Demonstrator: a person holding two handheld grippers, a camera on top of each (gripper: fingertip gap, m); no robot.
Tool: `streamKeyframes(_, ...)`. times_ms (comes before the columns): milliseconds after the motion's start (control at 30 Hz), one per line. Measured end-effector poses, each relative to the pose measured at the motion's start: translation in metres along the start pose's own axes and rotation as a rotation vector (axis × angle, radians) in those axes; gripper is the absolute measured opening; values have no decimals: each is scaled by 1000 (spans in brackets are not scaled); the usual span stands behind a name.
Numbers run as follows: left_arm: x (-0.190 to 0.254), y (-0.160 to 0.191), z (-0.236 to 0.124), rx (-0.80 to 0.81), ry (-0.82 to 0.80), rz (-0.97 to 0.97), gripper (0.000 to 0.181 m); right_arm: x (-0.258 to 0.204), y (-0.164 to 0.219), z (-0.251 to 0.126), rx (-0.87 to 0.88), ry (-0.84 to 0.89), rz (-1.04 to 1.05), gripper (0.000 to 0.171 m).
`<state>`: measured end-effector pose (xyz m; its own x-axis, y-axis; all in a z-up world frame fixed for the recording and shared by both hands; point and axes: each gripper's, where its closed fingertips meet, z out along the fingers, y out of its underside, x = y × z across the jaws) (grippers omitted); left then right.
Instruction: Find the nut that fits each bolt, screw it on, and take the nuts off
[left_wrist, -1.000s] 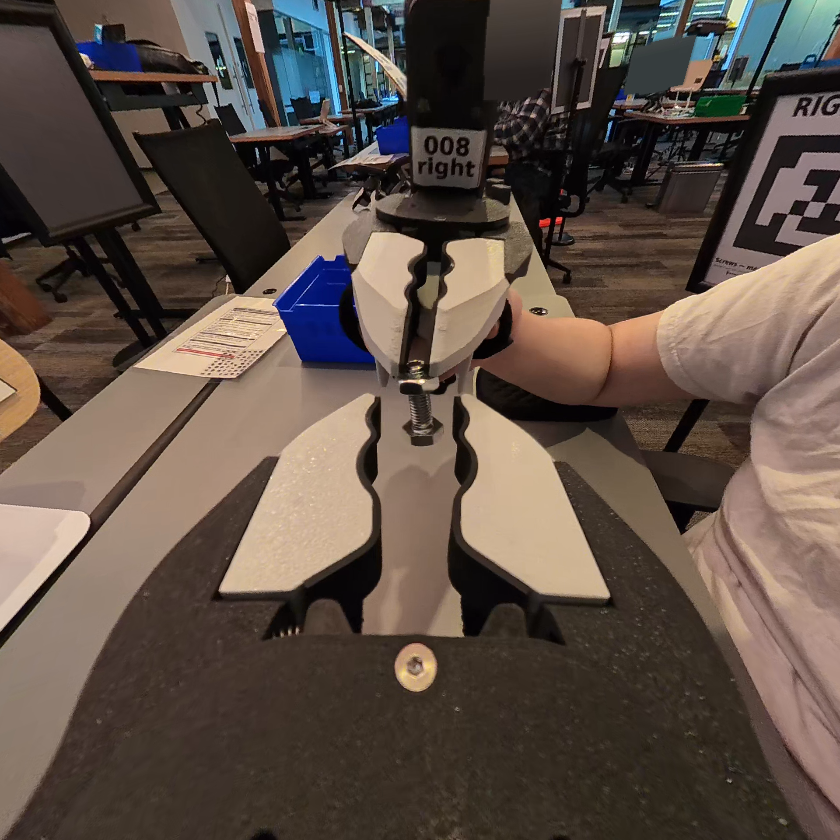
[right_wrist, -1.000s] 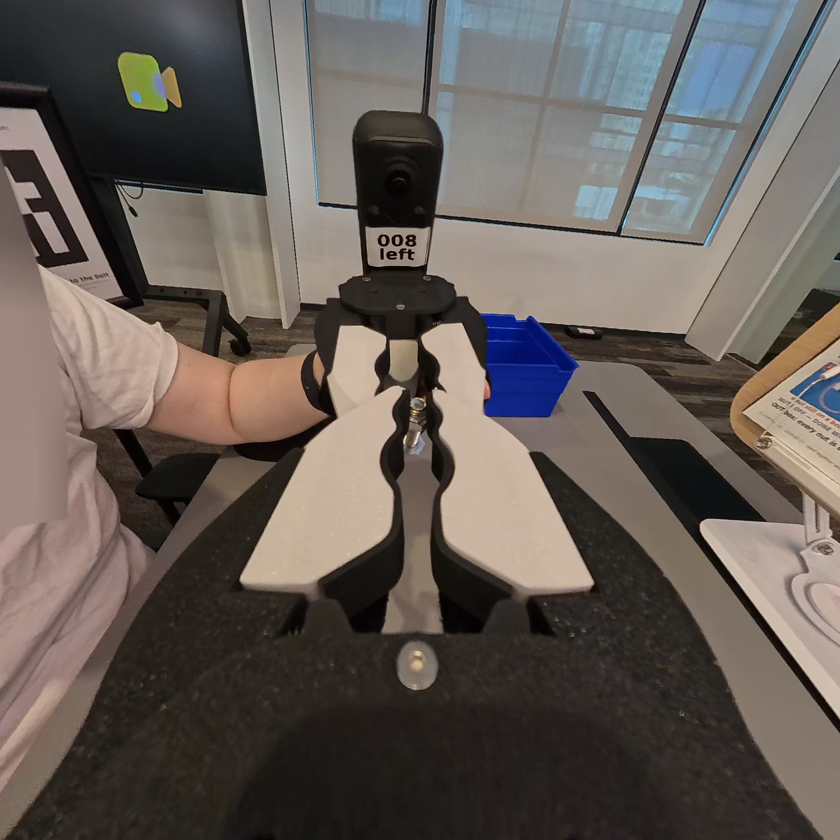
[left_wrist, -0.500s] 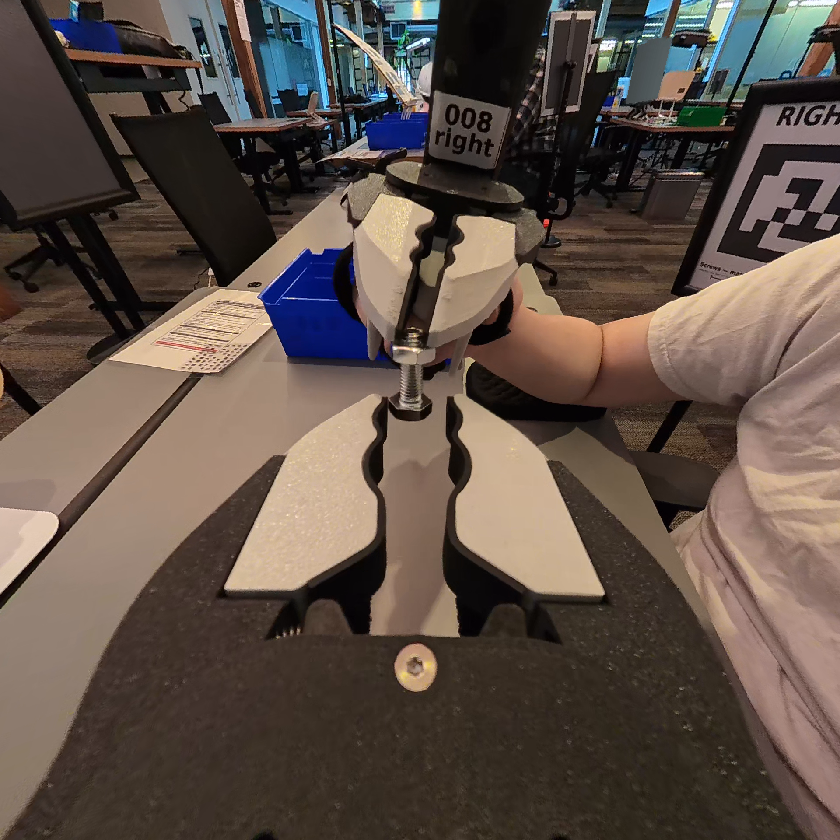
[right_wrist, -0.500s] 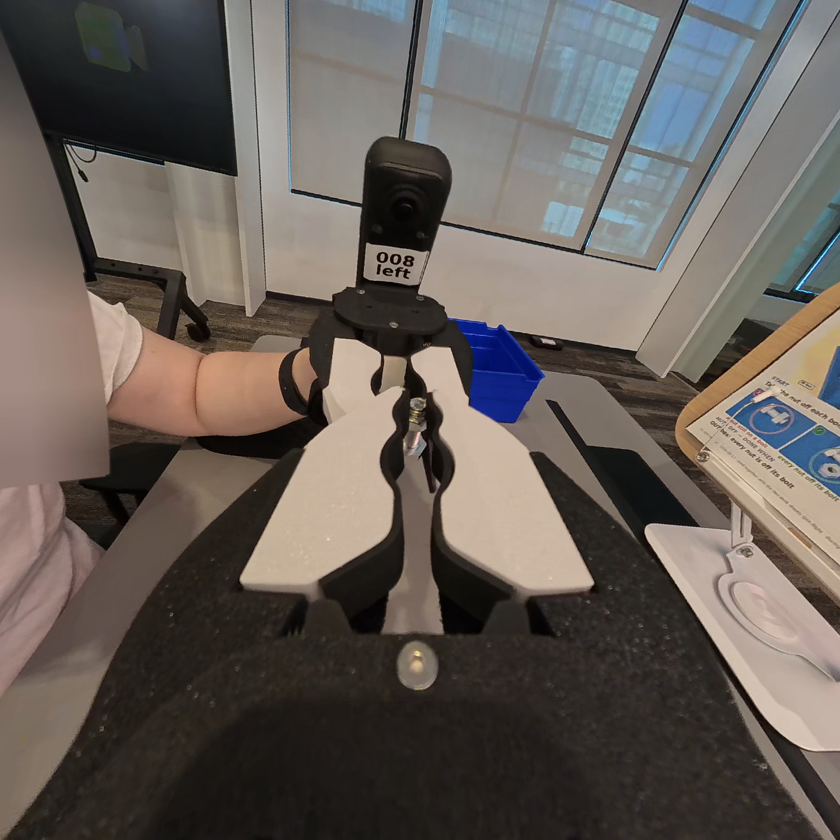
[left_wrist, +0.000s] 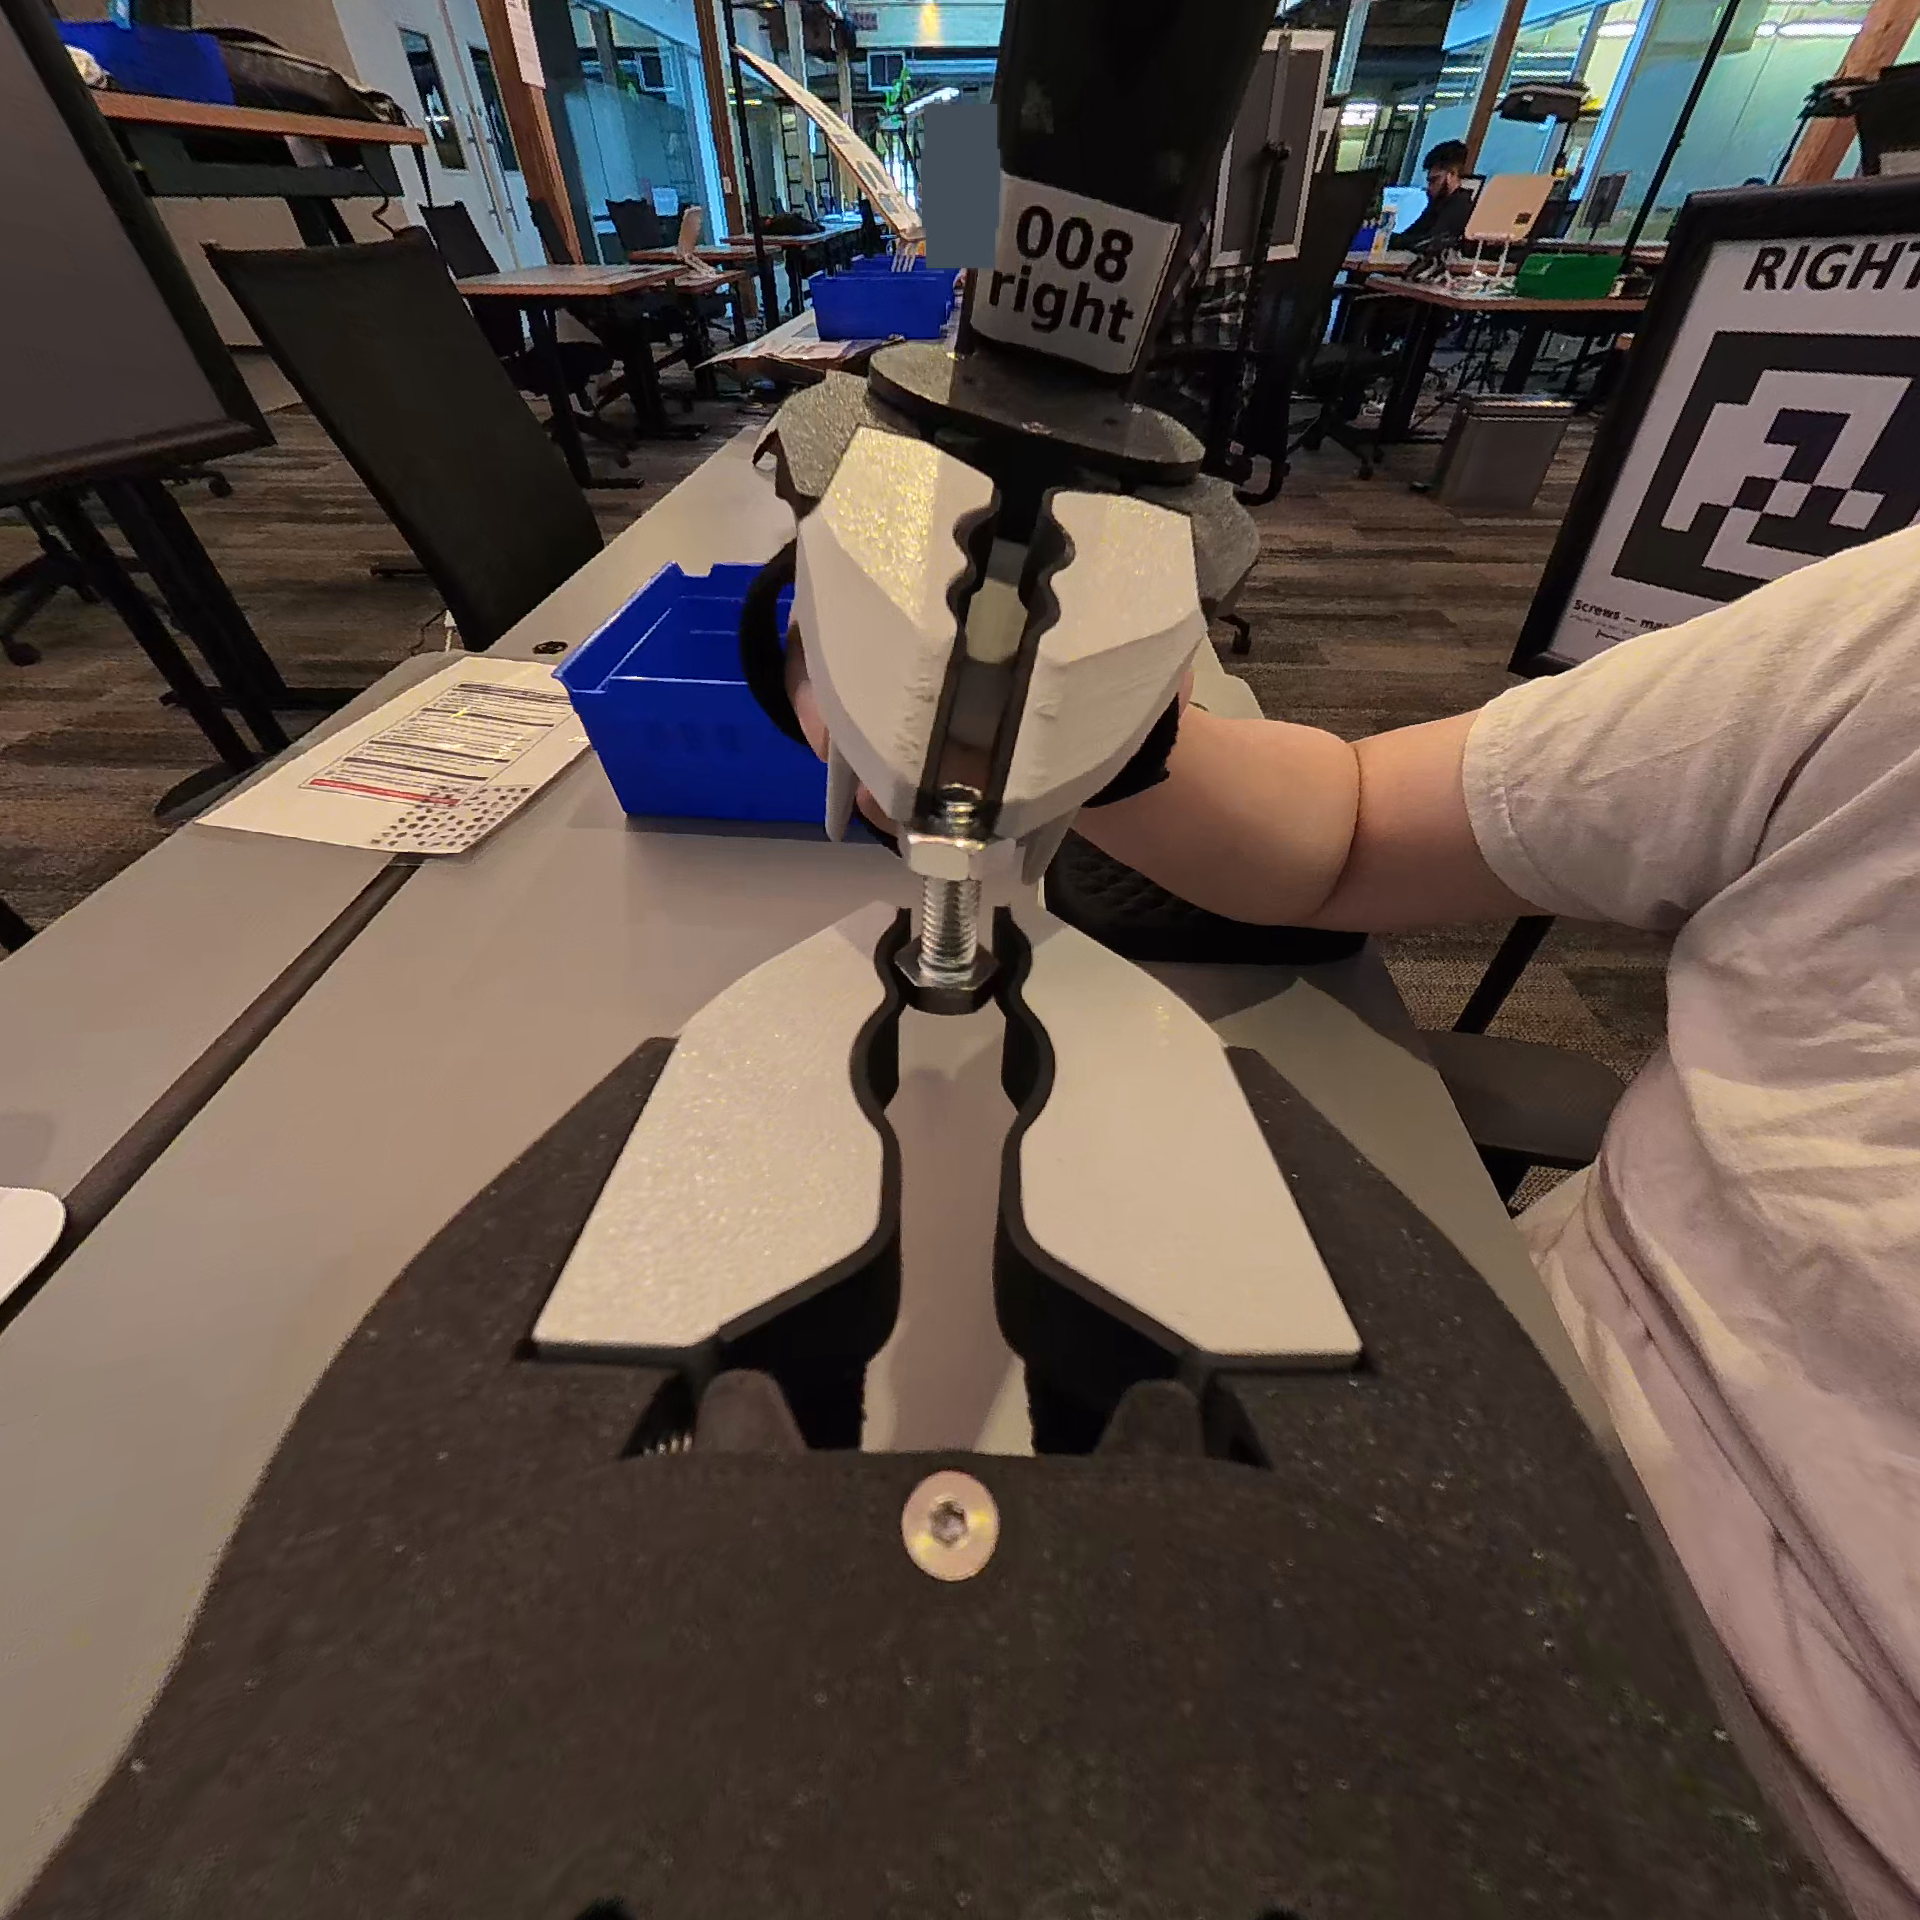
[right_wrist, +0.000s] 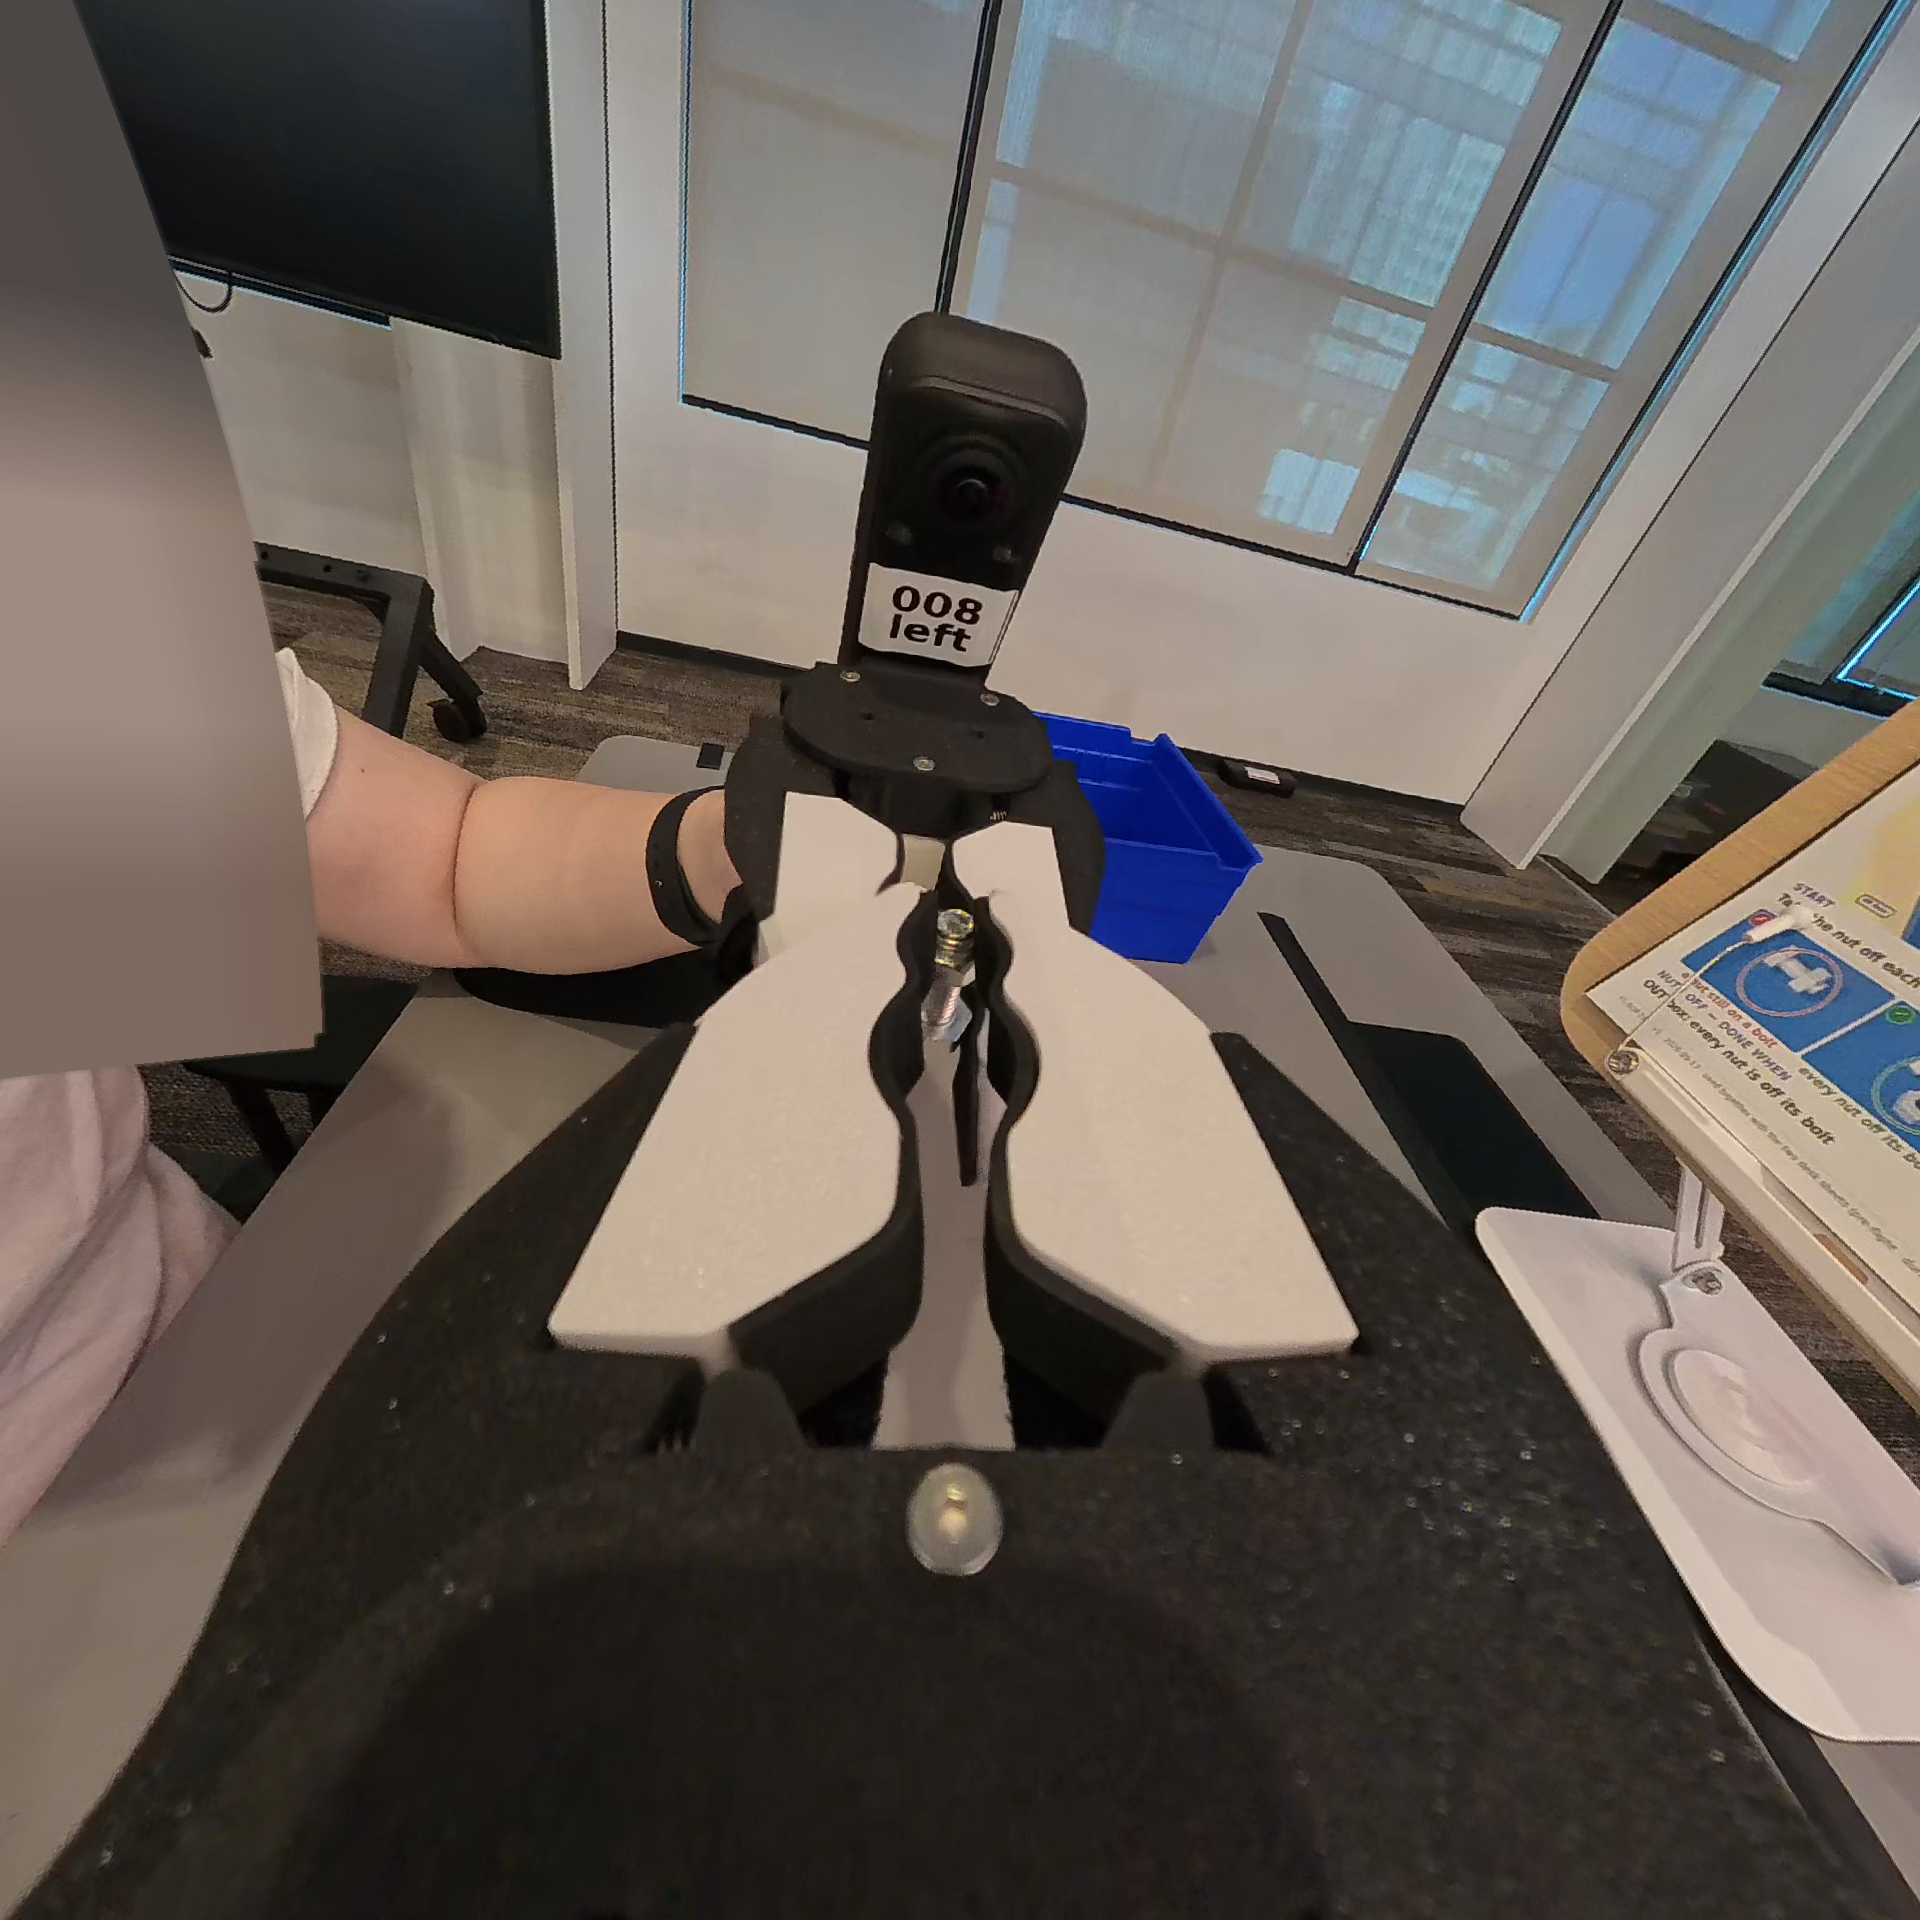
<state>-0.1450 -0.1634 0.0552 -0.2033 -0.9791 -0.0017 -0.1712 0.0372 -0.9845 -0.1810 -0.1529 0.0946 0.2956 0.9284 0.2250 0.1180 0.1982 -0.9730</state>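
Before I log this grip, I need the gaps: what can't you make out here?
- Bolt head: left wrist view, hidden inside right hand-held gripper.
- Nut thread engagement: right wrist view, too small.
- Blue bin contents: both views, hidden by walls and hand-held grippers.

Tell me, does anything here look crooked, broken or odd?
Nothing stands out. The bolt runs straight between the two hand-held grippers, its head gripped by the right one, and the nut sits square at the left one's fingertips.

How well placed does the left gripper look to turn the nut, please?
Probably well placed, yes: the left gripper already pinches the nut at its fingertips, while the right gripper clamps the bolt by its head. Nothing else crowds them.
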Motion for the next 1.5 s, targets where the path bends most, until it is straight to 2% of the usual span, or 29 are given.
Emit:
streamKeyframes(333,-4,2,2,-9,-37,14,11,2,1,-2,-4,-2,1,7)
streamKeyframes(433,-6,5,2,-33,-44,13,11,5,-1,-5,-20,19,-28,26)
streamKeyframes(600,-19,5,1,-21,-122,-26,11,17,2,-15,-102,105,-43,27)
streamKeyframes(867,-32,4,-1,-11,-241,-24,11,26,14,4,-121,227,44,26)
streamKeyframes(1500,-25,-2,-1,11,-201,-29,11,17,15,1,-110,86,132,18)
